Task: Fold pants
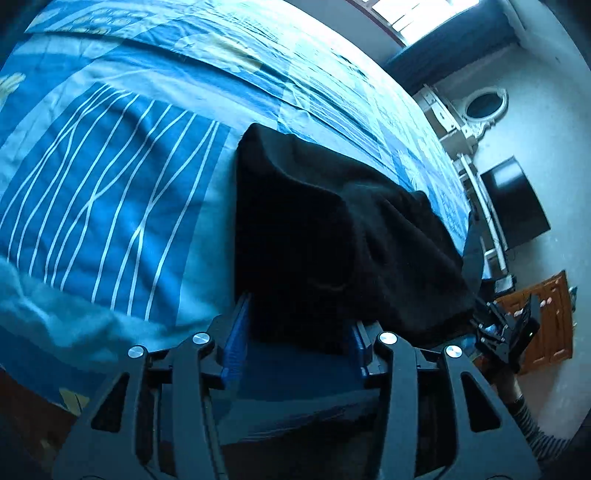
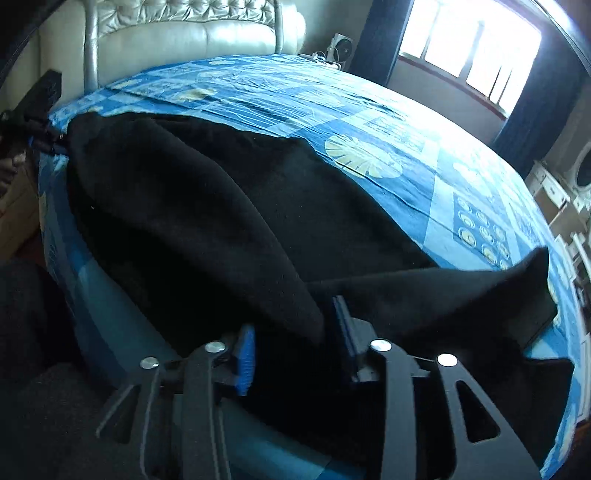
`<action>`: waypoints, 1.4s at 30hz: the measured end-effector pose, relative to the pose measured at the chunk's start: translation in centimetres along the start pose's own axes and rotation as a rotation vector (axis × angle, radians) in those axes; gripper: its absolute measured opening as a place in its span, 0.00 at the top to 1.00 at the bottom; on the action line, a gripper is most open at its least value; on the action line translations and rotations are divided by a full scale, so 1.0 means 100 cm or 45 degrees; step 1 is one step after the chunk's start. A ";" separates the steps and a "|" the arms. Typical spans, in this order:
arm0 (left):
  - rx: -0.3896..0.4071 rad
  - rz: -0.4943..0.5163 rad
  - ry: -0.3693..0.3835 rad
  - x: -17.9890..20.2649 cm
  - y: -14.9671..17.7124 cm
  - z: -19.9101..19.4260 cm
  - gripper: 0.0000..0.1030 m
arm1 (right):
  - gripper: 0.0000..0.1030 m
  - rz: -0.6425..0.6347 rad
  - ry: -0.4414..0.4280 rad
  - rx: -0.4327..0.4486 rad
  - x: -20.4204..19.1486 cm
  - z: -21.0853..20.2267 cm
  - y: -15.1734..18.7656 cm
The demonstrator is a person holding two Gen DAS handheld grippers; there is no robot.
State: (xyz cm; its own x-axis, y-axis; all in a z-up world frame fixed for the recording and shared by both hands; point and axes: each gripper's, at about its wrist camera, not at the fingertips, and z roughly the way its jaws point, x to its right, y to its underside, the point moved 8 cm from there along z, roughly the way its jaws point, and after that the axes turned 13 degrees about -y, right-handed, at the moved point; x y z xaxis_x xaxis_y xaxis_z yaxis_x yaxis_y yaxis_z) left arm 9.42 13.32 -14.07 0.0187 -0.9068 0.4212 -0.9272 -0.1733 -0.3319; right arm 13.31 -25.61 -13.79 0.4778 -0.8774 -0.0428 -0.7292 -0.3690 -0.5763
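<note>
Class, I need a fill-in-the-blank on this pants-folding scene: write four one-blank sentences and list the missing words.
1. The pants are ____ in colour.
2. They lie on a bed covered by a patterned ____ sheet.
3. Behind the bed stands a padded ____ headboard.
4. The pads on the fingers of the left gripper are ____.

Missing words: black; blue; white; blue
</note>
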 end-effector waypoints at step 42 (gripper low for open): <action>0.033 -0.480 -0.154 0.019 0.014 0.005 0.46 | 0.36 1.221 -0.542 0.224 0.044 0.004 0.016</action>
State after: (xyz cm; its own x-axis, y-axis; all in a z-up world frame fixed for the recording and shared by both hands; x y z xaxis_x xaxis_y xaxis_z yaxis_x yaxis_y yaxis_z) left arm 8.35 11.19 -14.15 0.4011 -0.8163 0.4157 -0.8373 -0.5107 -0.1950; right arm 14.42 -29.90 -15.25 -0.1024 -0.5859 -0.8039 -0.8269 0.4993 -0.2586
